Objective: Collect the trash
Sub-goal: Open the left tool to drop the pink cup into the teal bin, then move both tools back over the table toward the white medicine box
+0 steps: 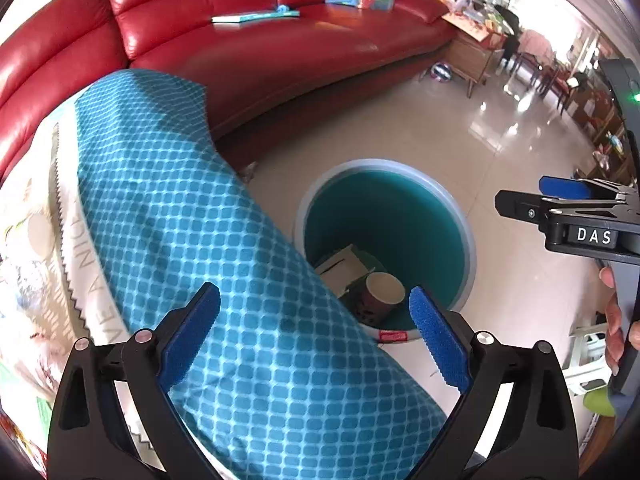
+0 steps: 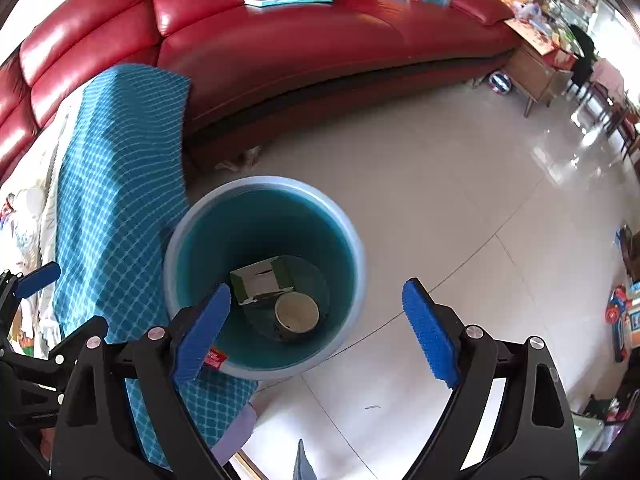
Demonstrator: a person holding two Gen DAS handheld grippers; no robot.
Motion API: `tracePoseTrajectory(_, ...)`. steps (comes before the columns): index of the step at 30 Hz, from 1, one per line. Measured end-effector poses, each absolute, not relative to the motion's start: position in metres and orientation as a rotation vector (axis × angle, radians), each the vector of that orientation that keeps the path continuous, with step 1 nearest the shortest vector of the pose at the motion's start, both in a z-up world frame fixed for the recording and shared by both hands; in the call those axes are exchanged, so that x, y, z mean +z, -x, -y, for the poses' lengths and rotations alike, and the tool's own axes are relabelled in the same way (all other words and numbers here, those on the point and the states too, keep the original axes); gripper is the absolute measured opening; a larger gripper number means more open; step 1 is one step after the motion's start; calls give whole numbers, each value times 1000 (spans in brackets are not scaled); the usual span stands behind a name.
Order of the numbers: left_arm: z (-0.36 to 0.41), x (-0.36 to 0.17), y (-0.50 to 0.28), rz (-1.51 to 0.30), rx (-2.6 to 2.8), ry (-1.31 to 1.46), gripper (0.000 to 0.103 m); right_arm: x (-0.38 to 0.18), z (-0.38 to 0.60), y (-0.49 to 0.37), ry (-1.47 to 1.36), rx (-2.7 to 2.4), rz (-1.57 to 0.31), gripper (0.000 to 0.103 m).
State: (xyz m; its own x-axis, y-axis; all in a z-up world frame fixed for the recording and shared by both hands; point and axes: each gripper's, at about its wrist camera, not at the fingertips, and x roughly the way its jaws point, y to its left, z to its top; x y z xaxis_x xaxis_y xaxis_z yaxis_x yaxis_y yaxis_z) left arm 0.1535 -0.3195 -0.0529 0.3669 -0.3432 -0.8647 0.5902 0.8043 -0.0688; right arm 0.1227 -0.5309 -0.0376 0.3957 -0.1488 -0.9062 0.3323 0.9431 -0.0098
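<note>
Both grippers, left gripper [image 1: 314,338] and right gripper [image 2: 316,332], gape empty above the round teal plastic bin [image 2: 348,240]; the paper cup [image 2: 297,314] and cardboard box [image 2: 260,280] lie inside, likely just dropped.

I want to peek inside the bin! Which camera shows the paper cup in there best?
The right wrist view: it looks almost straight down into the bin, so the paper cup shows whole. In the left wrist view the cup sits lower behind the patterned blue cloth.

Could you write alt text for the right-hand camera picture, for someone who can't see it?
Seen from above, a round teal bin stands on a pale tiled floor, holding a paper cup and a small cardboard box. The right gripper hangs over it, jaws open and empty. A blue checked cloth and a red sofa lie beyond.
</note>
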Motion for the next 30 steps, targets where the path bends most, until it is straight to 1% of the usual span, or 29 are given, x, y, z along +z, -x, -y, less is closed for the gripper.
tracePoseTrajectory(14, 244, -27, -136, -985, -531, -204, 96, -12, 456, -120, -86, -233, -1093, 84)
tracePoseTrajectory(30, 99, -27, -109, -988, -344, -94, 96, -7, 328, -138, 99, -42, -1112, 84)
